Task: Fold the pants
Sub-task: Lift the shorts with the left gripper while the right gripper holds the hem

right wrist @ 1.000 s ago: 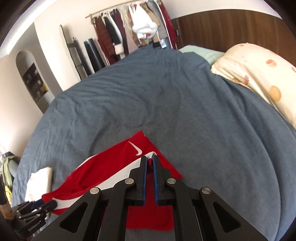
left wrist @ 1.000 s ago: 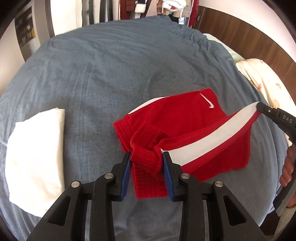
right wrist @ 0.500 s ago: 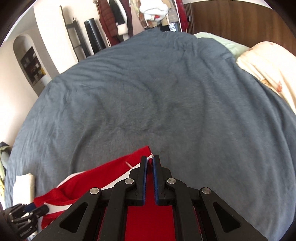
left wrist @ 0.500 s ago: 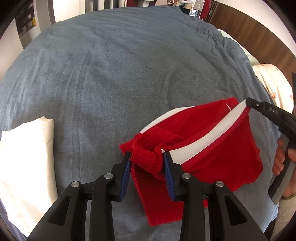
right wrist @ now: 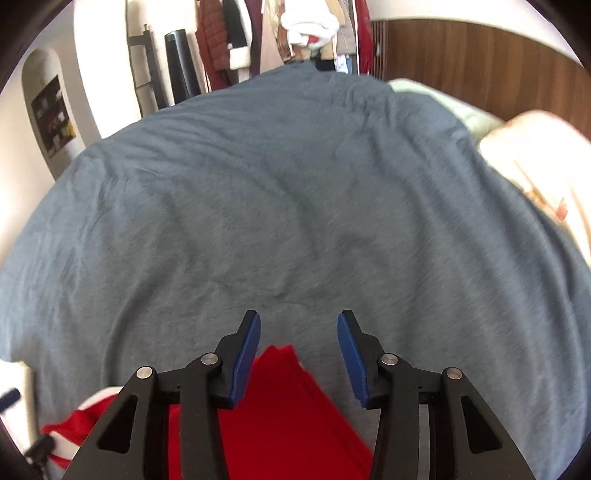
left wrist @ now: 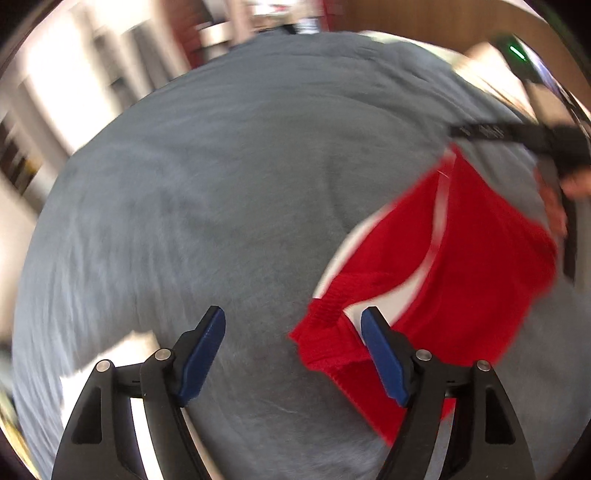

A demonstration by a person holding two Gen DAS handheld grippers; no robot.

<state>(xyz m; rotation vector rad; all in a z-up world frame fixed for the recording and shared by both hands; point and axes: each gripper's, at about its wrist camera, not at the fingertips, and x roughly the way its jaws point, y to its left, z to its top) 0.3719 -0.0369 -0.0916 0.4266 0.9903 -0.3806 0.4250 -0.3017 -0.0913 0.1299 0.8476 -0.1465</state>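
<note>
The red pants (left wrist: 461, 258) with a white side stripe lie folded on the grey bedspread (left wrist: 221, 184), at the right of the blurred left wrist view. My left gripper (left wrist: 293, 328) is open and empty, its right finger beside the ribbed waistband. My right gripper (right wrist: 299, 332) is open and empty just above the pants' far edge (right wrist: 288, 398). The right gripper also shows in the left wrist view (left wrist: 517, 133), beyond the pants' far corner.
A folded white cloth (left wrist: 122, 354) lies at the lower left behind my left gripper. Pillows (right wrist: 535, 158) lie at the right by the wooden headboard. Clothes hang on a rack (right wrist: 288, 33) beyond the bed.
Both grippers have opened and let go of the pants, which now lie on the bed. The left gripper has swung left, away from the waistband.
</note>
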